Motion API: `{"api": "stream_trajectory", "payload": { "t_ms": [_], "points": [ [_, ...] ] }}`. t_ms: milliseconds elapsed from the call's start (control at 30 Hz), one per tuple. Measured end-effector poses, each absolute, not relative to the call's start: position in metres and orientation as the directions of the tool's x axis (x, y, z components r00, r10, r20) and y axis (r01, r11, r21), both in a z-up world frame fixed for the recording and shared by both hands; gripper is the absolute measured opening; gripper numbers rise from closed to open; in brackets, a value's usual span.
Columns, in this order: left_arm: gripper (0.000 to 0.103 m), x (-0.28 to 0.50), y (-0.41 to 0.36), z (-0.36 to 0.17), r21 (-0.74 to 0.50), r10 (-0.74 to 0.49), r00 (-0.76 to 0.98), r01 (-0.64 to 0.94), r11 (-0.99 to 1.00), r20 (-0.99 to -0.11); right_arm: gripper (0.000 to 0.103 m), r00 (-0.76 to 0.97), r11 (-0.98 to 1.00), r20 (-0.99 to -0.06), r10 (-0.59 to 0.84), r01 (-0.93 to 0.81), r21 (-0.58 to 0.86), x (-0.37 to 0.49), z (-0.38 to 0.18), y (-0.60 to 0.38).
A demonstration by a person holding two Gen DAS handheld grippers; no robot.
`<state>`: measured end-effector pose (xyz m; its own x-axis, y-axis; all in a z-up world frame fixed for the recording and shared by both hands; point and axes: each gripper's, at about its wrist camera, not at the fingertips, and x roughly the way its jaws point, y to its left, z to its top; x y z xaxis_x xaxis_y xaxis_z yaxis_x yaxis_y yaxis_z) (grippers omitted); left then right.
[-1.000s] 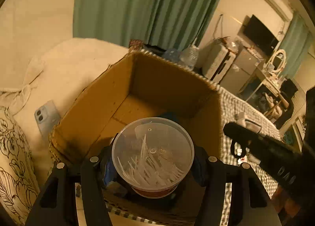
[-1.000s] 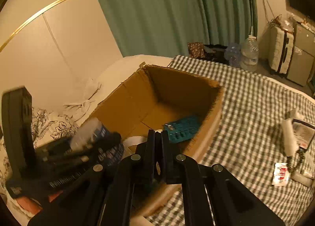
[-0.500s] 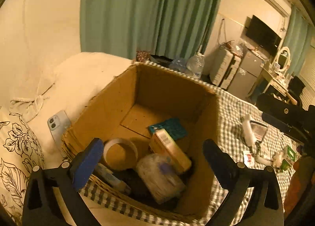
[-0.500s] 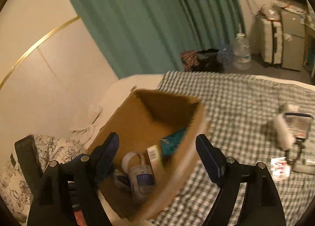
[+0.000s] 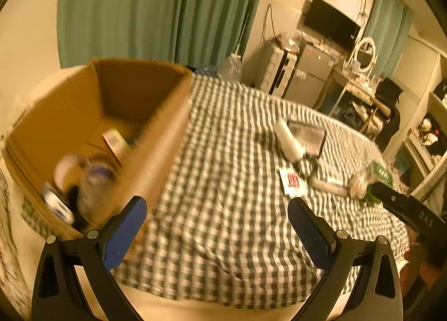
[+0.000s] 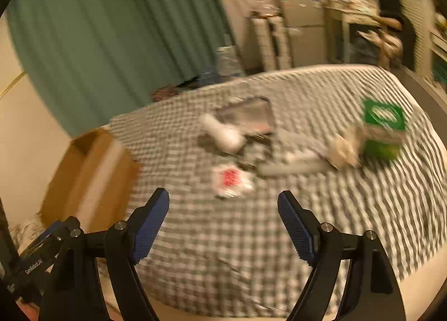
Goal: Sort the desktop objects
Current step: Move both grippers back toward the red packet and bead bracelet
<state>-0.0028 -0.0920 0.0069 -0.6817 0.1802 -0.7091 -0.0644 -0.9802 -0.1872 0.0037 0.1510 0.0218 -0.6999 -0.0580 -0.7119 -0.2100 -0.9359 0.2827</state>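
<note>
Your fingers stood spread and empty on both grippers, likely because you were between picks. Loose items lay far right of the box, awaiting sorting.

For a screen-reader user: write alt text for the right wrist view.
The open, empty right gripper points over a checked bedspread toward scattered items: a white bottle, a red-printed sachet and a green box. A cardboard box stands at left; the picture is motion-blurred.
</note>
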Motion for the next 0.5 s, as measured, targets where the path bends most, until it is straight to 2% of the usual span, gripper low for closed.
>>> {"api": "stream_trajectory", "payload": {
  "t_ms": [167, 500],
  "points": [
    [0.103, -0.004, -0.057, -0.033, -0.130, 0.139, -0.625, -0.060, -0.990, -0.768, 0.081, -0.659, -0.910, -0.751, 0.037, -0.332, 0.247, 0.019, -0.005, 0.183],
    [0.103, -0.039, 0.010, -0.066, -0.116, 0.141, -0.565, -0.080, -0.990, -0.813, 0.081, -0.675, -0.853, -0.730, 0.107, -0.439, 0.281, 0.014, -0.015, 0.253]
  ]
}}
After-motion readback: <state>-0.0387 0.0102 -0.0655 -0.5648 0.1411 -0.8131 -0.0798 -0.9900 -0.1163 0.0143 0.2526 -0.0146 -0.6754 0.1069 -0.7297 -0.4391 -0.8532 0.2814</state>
